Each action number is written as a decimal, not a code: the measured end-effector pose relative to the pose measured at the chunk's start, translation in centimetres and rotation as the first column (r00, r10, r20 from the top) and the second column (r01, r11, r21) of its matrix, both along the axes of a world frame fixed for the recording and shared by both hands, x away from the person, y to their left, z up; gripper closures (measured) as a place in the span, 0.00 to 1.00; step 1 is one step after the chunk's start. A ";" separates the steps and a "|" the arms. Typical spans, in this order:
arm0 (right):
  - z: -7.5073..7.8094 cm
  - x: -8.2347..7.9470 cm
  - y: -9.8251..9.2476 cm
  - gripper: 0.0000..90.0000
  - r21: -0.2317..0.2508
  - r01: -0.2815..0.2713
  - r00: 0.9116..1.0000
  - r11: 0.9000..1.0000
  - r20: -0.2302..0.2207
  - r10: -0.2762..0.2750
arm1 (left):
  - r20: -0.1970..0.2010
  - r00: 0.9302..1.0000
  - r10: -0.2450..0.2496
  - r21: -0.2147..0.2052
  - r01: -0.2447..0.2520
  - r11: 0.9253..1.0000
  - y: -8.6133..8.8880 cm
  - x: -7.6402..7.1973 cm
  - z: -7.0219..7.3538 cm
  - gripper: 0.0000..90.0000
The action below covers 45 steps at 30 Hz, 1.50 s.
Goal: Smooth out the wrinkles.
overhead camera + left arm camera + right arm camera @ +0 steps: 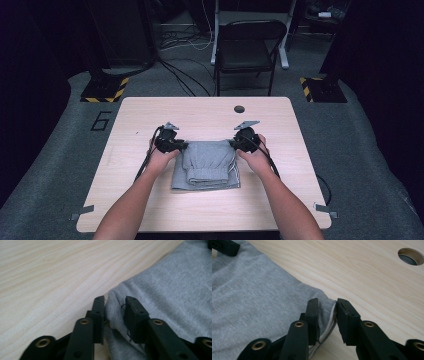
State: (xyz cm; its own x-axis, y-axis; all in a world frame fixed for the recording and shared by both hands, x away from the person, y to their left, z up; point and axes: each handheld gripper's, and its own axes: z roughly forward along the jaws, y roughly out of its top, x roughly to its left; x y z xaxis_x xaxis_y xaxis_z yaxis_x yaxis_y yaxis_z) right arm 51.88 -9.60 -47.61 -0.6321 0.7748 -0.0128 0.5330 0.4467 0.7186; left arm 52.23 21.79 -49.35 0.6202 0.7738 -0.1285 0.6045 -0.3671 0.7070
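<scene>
Left gripper view — garment (160,290) between claw (115,312) jaws

One counter (150,200) — one folded grey garment (206,167) lying on it. Two claws, the left claw (184,145) and the right claw (232,143), in two hands. One folding chair (250,47) behind — two striped floor bases (105,90).

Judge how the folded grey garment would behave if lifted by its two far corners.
The grey garment is probably floppy: its corner bunches between the left hand-held gripper. Its folded layers would likely fall open. It probably won't slip easily, being soft knit.
</scene>
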 end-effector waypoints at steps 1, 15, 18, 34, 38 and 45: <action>0.0 0.1 -0.1 0.74 0.001 -0.002 1.000 1.000 0.005 0.002 | 0.001 1.000 0.002 0.000 -0.002 1.000 0.0 0.0 0.0 0.73; 0.6 -0.4 0.1 0.56 0.024 0.025 0.999 0.999 0.021 -0.026 | 0.033 0.997 0.068 -0.025 -0.067 0.997 0.9 -0.4 1.3 0.49; 1.2 -1.0 0.1 0.54 0.033 0.025 0.999 0.999 0.025 -0.026 | 0.045 0.997 0.059 -0.035 -0.058 0.998 1.2 -0.7 1.9 0.48; 4.5 -4.8 -0.3 0.45 0.078 -0.087 0.996 0.993 0.038 0.084 | 0.040 0.999 0.025 -0.126 -0.020 0.992 1.2 -4.8 4.8 0.46; 5.3 -6.6 -0.4 0.45 0.104 -0.122 0.992 0.987 0.041 0.119 | 0.048 0.999 0.002 -0.121 0.004 0.993 1.2 -6.4 5.1 0.46; 6.0 -9.9 -0.1 0.45 0.047 -0.159 0.983 0.986 0.103 0.154 | 0.054 0.998 -0.041 -0.118 0.047 0.992 1.7 -8.6 6.1 0.46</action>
State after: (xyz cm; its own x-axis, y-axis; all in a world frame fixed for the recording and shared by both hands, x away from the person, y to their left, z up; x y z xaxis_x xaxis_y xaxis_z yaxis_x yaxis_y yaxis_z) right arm 41.99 -9.74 -41.66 -0.7433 0.6676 -0.0415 0.3847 0.4774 0.7900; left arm 43.67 23.49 -43.29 0.6615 0.7266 -0.1858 0.5517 -0.3037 0.7768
